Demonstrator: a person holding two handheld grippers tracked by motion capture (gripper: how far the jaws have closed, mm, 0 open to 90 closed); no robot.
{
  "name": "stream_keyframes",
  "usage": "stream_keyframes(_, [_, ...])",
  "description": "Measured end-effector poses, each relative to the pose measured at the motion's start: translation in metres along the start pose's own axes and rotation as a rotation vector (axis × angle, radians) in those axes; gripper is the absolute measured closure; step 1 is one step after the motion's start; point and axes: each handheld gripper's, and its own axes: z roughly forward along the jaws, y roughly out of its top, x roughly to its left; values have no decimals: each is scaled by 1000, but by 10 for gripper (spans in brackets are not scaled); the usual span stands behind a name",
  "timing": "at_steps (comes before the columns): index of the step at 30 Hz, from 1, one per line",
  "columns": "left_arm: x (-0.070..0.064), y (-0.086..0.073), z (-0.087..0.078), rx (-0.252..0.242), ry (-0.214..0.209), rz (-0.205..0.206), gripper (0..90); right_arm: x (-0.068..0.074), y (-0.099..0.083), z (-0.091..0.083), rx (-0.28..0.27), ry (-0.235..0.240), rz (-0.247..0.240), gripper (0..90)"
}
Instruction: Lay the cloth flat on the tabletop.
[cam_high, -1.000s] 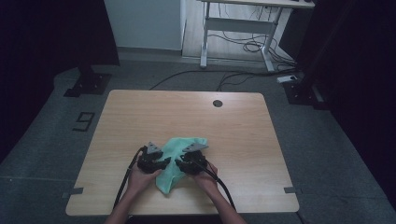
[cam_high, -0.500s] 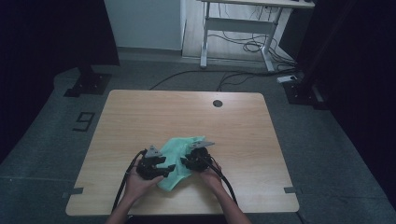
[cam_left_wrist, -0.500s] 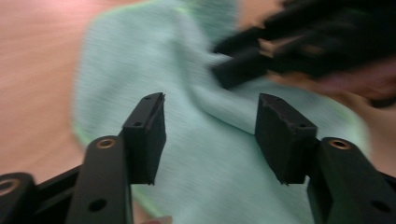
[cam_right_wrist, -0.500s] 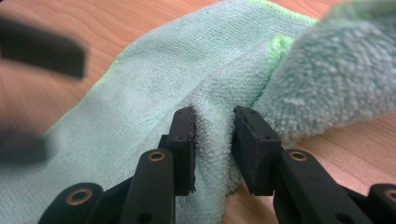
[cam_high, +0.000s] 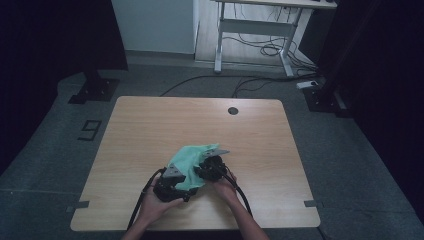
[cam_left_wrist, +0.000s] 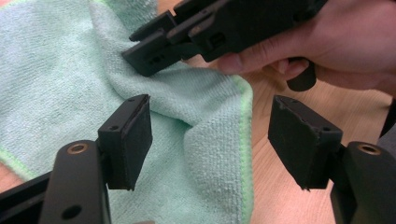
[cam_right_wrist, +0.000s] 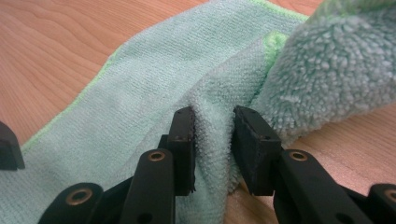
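**Two grippers on cloth, bundle pulled nearer the front edge**

High view: cloth (cam_high: 192, 161) sits near the front-middle of the table (cam_high: 150, 120), bunched, one corner poking out toward the right. Compared with a second ago, both grippers sit closer to the person and the cloth has bunched up tighter between them; half a second ago the left gripper was already low at the cloth's near-left edge. Judgement: a fold or gather is under way, not finished, cloth still crumpled. Left gripper (cam_high: 186, 186) is at the cloth's near-left edge, right gripper (cam_high: 204, 169) on its right side, the two close together. Jaw states too small to read here.

Left gripper view: left gripper (cam_left_wrist: 210, 140) stands wide, nothing between its jaws; cloth (cam_left_wrist: 56, 84) lies flat beneath and to the left, green hem running down the middle, bare wood to the right. Jaws hover over the hem, not gripping. Right gripper (cam_left_wrist: 154, 51) shows farther off at the top, held by a hand (cam_left_wrist: 327, 46), its tip pressed into a cloth ridge.

Right gripper view: right gripper (cam_right_wrist: 212, 144) is narrow, pinching a raised fold of cloth (cam_right_wrist: 154, 84) between its pads. A fluffy lifted flap hangs at upper right. Grip looks firm. Judgement: the left needs to close on the hem next.
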Motion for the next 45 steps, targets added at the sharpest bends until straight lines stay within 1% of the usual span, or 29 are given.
stream_keyframes(3, [2,-4,7,20,24,1,338,0,0,-1,0,1,6,671])
stream_keyframes(5, [6,-7,10,29,38,-1,392,-1,1,-2,-6,-1,12,661])
stream_keyframes(6, [7,-8,11,29,36,-3,437,-2,1,-3,-11,2,11,654])
stream_keyframes(9, [9,-10,12,29,26,6,582,-5,2,-9,-33,14,23,622])
stream_keyframes(11, [11,-11,13,32,22,6,659,-6,3,-16,-59,24,25,586])
stream_keyframes(12, [14,-12,13,32,13,-3,692,-6,3,-21,-73,34,32,568])
stream_keyframes(14, [18,-13,12,25,10,-14,734,-7,2,-32,-101,44,28,543])
stream_keyframes(16, [24,-14,10,7,-6,-35,776,-7,-2,-46,-136,56,22,531])
stream_keyframes(18, [31,-15,7,-14,-16,-64,788,-6,-6,-57,-150,68,4,531])
stream_keyframes(19, [31,-15,7,-14,-16,-64,791,-6,-6,-57,-150,68,4,531])
stream_keyframes(20, [34,-15,5,-21,-19,-81,791,-5,-9,-62,-155,72,-13,533])
stream_keyframes(22, [37,-16,3,-30,-18,-92,793,-2,-16,-67,-147,84,-40,550])
stream_keyframes(25, [38,-16,3,-37,-18,-98,795,3,-25,-65,-127,93,-80,563])
stream_keyframes(26, [38,-16,3,-37,-18,-98,795,3,-25,-65,-127,93,-80,563])
stream_keyframes(27, [39,-16,3,-36,-22,-100,796,8,-30,-60,-106,88,-112,566])
stream_keyframes(29, [39,-16,3,-35,-26,-104,796,11,-32,-54,-96,86,-125,568])
stream_keyframes(34, [42,-17,2,-39,-25,-106,799,16,-31,-39,-96,49,-157,580])
stream_keyframes(37, [43,-18,1,-40,-28,-114,800,15,-29,-33,-109,45,-169,622])
stream_keyframes(39, [44,-18,1,-38,-32,-116,800,15,-28,-31,-112,52,-174,648])
stream_keyframes(42, [44,-18,2,-33,-31,-114,801,14,-28,-27,-99,56,-172,650])
stream_keyframes(43, [45,-18,2,-28,-33,-113,801,13,-27,-23,-88,52,-165,614])
stream_keyframes(44, [45,-18,3,-26,-33,-112,800,13,-26,-22,-87,47,-163,605])
stream_keyframes(45, [45,-18,3,-25,-34,-112,800,12,-26,-20,-86,40,-163,615])
